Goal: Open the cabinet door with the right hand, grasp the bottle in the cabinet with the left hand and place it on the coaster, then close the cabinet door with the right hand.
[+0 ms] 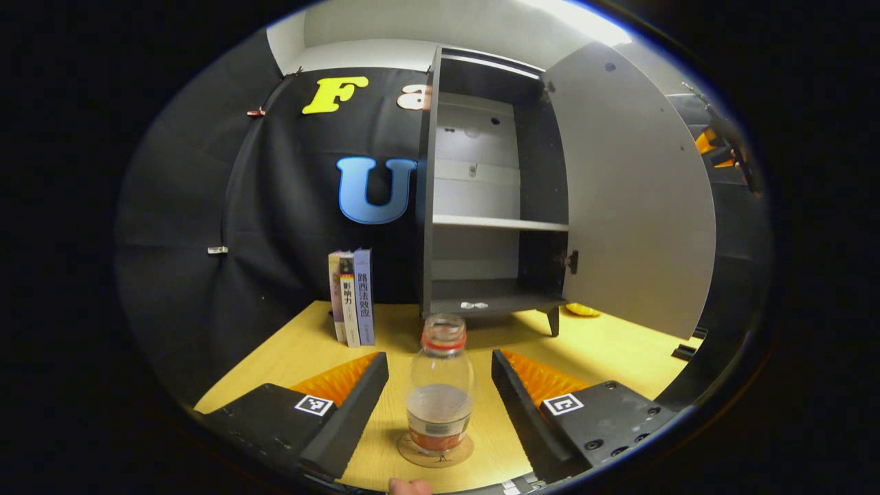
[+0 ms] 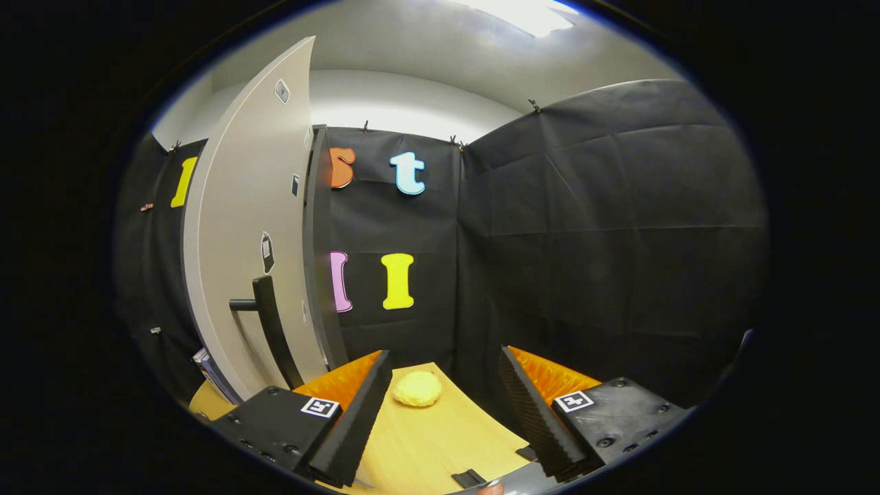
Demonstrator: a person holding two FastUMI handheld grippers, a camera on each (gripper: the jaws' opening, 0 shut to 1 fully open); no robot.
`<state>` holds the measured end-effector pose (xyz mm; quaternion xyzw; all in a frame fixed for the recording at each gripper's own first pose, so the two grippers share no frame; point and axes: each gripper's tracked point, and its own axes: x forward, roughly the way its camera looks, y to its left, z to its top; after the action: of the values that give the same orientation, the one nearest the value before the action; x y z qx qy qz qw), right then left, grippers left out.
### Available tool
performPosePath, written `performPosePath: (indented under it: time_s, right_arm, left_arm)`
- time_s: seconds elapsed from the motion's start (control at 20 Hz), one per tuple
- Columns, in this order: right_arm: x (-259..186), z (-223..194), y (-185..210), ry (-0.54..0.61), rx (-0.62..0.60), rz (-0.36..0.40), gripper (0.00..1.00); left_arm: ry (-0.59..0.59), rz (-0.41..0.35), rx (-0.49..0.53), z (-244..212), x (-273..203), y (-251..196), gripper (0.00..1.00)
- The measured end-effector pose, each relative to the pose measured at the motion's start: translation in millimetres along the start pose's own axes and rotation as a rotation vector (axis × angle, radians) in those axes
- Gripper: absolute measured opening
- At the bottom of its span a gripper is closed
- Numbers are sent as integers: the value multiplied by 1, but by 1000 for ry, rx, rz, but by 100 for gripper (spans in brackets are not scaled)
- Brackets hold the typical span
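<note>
From my left claw (image 1: pixel 440 399) I see its fingers spread wide with the bottle (image 1: pixel 440 385) standing upright between them, touching neither. The bottle sits on the round coaster (image 1: pixel 435 452), near my edge of the wooden counter (image 1: pixel 619 344). There is bare counter on both sides of it and a clear lane ahead to the cabinet (image 1: pixel 481 206). Three books (image 1: pixel 352 297) stand upright to the left of the cabinet, just in front of the black cloth wall. The cabinet's shelves are bare apart from a small white scrap (image 1: pixel 474 304) on the bottom board, and its door (image 1: pixel 629 199) hangs swung wide to the right.

My right claw (image 2: pixel 440 405) is also apart, gripping nothing, over the counter's (image 2: pixel 426 440) far corner. A yellow lump (image 2: pixel 416 388) lies ahead between the fingers. To the left, the open door's (image 2: pixel 247 227) outer face and dark handle (image 2: pixel 268 323) stand near, well clear of the claw.
</note>
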<state>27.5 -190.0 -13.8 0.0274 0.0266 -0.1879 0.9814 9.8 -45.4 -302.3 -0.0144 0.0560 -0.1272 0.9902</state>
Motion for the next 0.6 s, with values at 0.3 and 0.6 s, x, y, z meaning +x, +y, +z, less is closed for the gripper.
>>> performPosePath:
  time_s: [0.3, 0.6]
  right_arm:
    - [11, 9, 14, -18, 3, 43, 98]
    - [17, 12, 28, -21, 58, 129, 98]
  left_arm:
    - [31, 29, -58, 88, -6, -13, 95]
    - [-10, 147, 30, 185, -4, -4, 95]
